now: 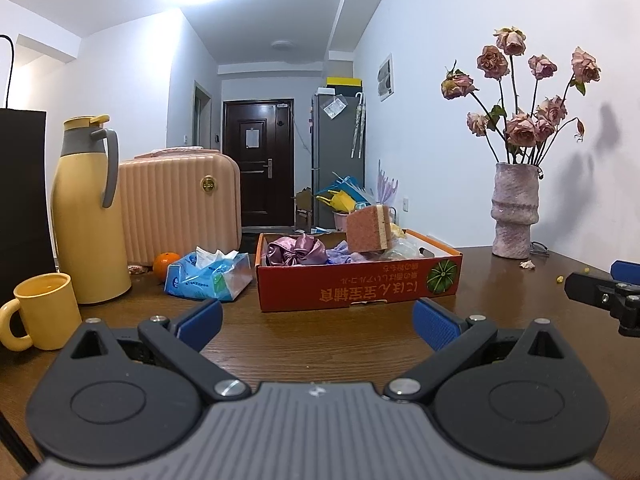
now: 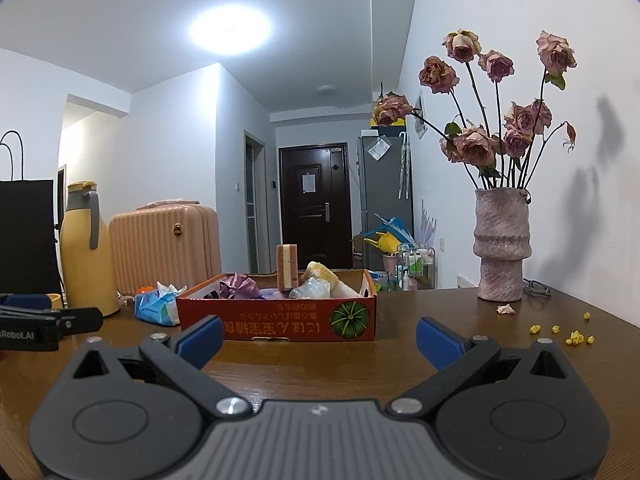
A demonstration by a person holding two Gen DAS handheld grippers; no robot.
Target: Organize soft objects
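both hand-held grippers, left hand-held gripper point(image 1: 318, 322) and right hand-held gripper point(image 2: 319, 338), hang wide open and empty over the counter point(image 1: 312, 344) near the red box point(image 1: 360, 280), where the light, squashy purple scrunchie point(image 1: 294, 250) and upright sponge point(image 1: 369, 227) look best pinched mid-body.

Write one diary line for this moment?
left gripper open | right gripper open | sponge in box | nothing held
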